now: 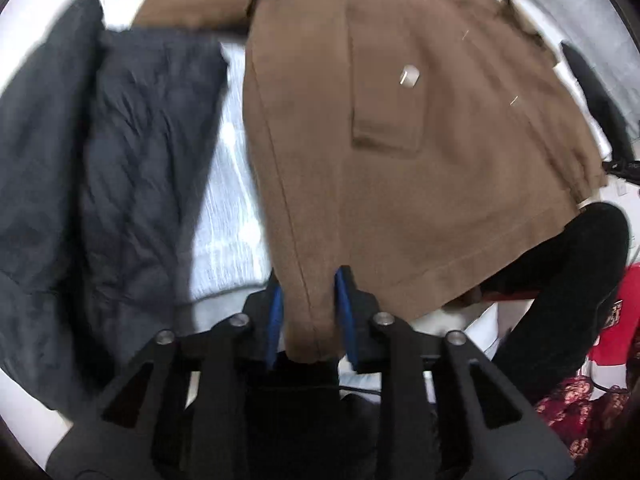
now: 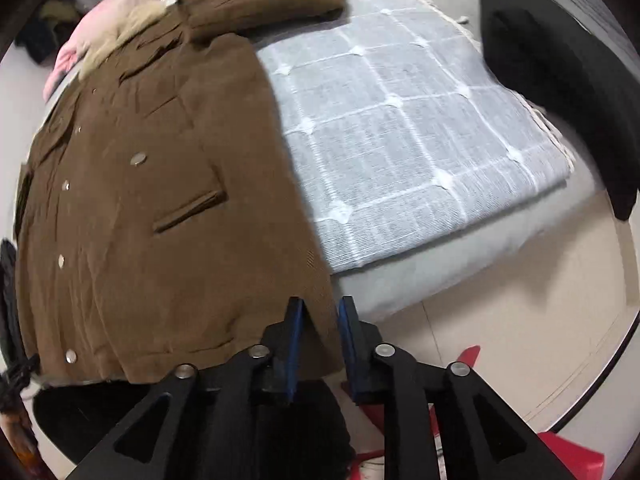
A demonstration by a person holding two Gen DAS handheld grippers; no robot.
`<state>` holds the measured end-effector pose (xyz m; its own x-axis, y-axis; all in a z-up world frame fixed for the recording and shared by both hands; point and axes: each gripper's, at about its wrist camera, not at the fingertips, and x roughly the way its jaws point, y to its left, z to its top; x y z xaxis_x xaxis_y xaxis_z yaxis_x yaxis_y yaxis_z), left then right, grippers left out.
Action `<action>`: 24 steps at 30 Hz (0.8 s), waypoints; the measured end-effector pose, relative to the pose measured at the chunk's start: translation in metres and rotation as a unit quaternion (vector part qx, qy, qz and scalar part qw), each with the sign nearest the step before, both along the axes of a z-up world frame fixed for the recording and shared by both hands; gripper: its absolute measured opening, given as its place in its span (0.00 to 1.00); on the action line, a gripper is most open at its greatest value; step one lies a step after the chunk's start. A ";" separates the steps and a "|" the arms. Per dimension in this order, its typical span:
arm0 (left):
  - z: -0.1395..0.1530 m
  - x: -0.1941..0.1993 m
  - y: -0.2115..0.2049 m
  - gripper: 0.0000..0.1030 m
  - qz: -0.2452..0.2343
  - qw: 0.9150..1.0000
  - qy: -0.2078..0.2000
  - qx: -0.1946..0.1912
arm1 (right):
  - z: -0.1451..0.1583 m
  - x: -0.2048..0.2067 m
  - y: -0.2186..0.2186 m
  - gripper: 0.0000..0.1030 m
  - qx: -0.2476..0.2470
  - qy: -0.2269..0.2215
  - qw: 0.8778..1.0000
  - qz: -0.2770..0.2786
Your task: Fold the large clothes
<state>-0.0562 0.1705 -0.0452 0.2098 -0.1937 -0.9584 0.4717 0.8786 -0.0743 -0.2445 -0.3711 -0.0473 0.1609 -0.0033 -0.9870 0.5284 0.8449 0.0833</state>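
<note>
Brown coat (image 2: 160, 208) lies flat on the grey checked bedspread (image 2: 400, 140), its length running away from you. Your left gripper (image 1: 308, 312) and right gripper (image 2: 320, 336) each pinch a near hem corner between narrowly parted fingers.

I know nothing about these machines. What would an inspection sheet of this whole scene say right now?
Surface: bed with a pale checked blanket.
Job's things: brown coat spread flat, one sleeve folded across the top.
Clutter: dark quilted garment beside the coat; pink cloth by the collar.
Grippers: left tool and right tool each straddle the coat's hem.
Cables: nothing seen.
Surroundings: pale floor, red item on it.
</note>
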 end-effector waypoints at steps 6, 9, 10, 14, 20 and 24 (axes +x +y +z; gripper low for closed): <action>0.058 0.014 -0.008 0.82 -0.013 0.991 -0.131 0.002 | 0.059 0.020 0.007 0.62 -0.064 -0.077 0.995 0.005; 0.054 0.051 -0.026 0.82 -0.004 0.988 -0.152 0.009 | 0.076 0.051 0.016 0.67 -0.054 -0.121 0.991 0.021; 0.050 0.062 -0.041 0.82 -0.001 0.987 -0.158 0.012 | 0.077 0.062 0.021 0.67 -0.047 -0.133 0.990 0.024; 0.037 0.108 -0.079 0.82 -0.001 0.979 -0.196 0.056 | 0.071 0.100 0.041 0.68 -0.018 -0.155 0.987 0.032; -0.002 0.183 -0.115 0.82 0.011 0.968 -0.221 0.118 | 0.052 0.167 0.069 0.68 0.014 -0.197 0.980 0.031; -0.020 0.223 -0.114 0.82 0.035 0.975 -0.198 0.096 | 0.027 0.204 0.081 0.68 0.014 -0.210 0.977 0.035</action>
